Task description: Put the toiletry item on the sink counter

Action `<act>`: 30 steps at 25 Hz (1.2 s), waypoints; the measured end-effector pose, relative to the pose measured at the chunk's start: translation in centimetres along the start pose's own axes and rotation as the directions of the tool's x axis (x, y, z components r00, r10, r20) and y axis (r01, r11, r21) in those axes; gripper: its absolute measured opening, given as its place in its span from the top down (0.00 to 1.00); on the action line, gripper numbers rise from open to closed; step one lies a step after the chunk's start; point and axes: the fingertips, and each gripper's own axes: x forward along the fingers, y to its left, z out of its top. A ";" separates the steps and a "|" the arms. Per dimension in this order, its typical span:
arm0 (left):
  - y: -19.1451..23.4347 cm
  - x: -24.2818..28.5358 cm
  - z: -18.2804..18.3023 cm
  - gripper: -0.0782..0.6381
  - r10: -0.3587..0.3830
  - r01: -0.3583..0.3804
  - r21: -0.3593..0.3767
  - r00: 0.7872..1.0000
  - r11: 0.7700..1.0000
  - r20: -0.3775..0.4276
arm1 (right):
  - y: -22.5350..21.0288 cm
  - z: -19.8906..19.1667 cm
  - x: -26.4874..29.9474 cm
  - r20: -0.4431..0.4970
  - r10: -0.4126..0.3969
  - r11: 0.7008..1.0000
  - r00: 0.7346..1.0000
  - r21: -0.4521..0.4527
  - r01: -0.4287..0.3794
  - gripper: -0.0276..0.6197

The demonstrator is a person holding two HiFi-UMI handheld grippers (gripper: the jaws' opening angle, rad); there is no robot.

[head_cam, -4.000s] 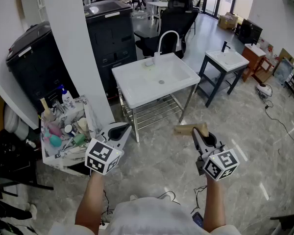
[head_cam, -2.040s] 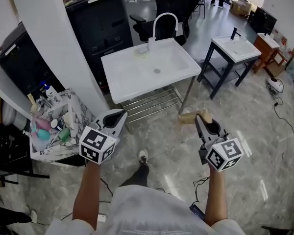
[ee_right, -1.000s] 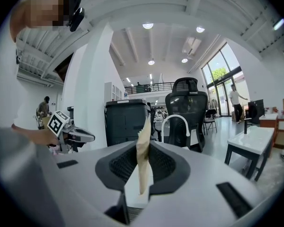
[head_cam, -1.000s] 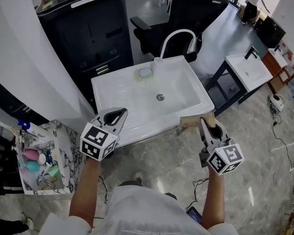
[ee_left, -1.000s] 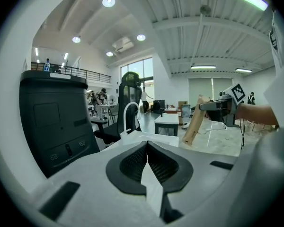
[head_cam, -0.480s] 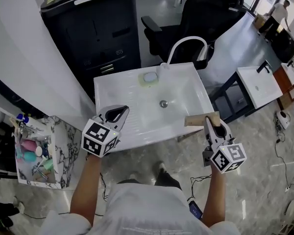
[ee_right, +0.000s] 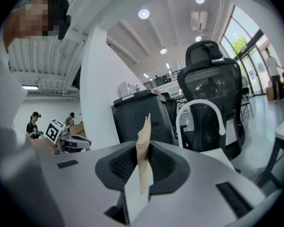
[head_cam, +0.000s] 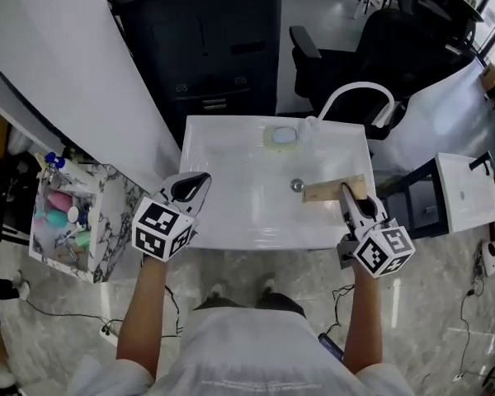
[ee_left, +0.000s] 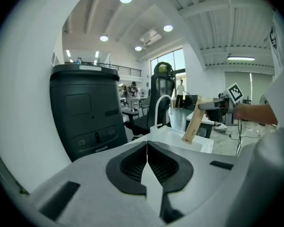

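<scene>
Head view: right hand-held gripper [head_cam: 349,195] pinches the tan item [head_cam: 328,190], long axis pointing left over the sink [head_cam: 247,236], right side (left hand-held gripper [head_cam: 191,186] pressed together, empty).

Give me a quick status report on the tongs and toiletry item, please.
Left tongs shut, empty. Right tongs shut on tan packet, above the sink. Soap dish back by the faucet.
</scene>
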 end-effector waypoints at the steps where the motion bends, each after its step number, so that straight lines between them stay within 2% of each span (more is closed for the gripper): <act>1: 0.5 -0.5 -0.6 0.88 0.024 -0.024 -0.013 1.000 1.000 -0.009 | 0.3 -0.5 1.1 -0.009 0.025 1.000 1.000 0.016 -0.025 0.87; 8: 2.7 -3.8 -5.4 0.88 0.138 -0.146 -0.105 0.987 0.984 -0.083 | 3.2 -4.3 7.6 -0.078 0.176 0.977 0.981 0.137 -0.165 0.87; 10: 3.0 -4.6 -6.9 0.88 0.157 -0.169 -0.129 0.982 0.977 -0.104 | 3.5 -5.7 9.2 -0.095 0.183 0.967 0.978 0.198 -0.162 0.87; 15: 4.3 -5.5 -10.6 0.88 0.190 -0.219 -0.187 0.969 0.958 -0.161 | 3.4 -10.8 12.8 -0.160 0.154 0.939 0.975 0.331 -0.093 0.87; 19: 5.4 -5.5 -12.9 0.88 0.199 -0.239 -0.217 0.962 0.946 -0.188 | 4.6 -14.6 15.9 -0.198 0.188 0.912 0.962 0.398 -0.096 0.87; 24: 6.4 -4.9 -15.7 0.88 0.193 -0.249 -0.257 0.955 0.934 -0.224 | 5.3 -17.5 19.2 -0.159 0.201 0.855 0.967 0.510 -0.094 0.87; 29: 6.9 -3.9 -17.1 0.88 0.175 -0.239 -0.283 0.956 0.929 -0.234 | 4.8 -20.1 22.7 -0.091 0.159 0.766 0.983 0.640 -0.065 0.87; 30: 7.0 -3.8 -17.3 0.88 0.172 -0.237 -0.284 0.957 0.929 -0.235 | 4.7 -21.0 23.2 -0.091 0.149 0.758 0.985 0.650 -0.055 0.87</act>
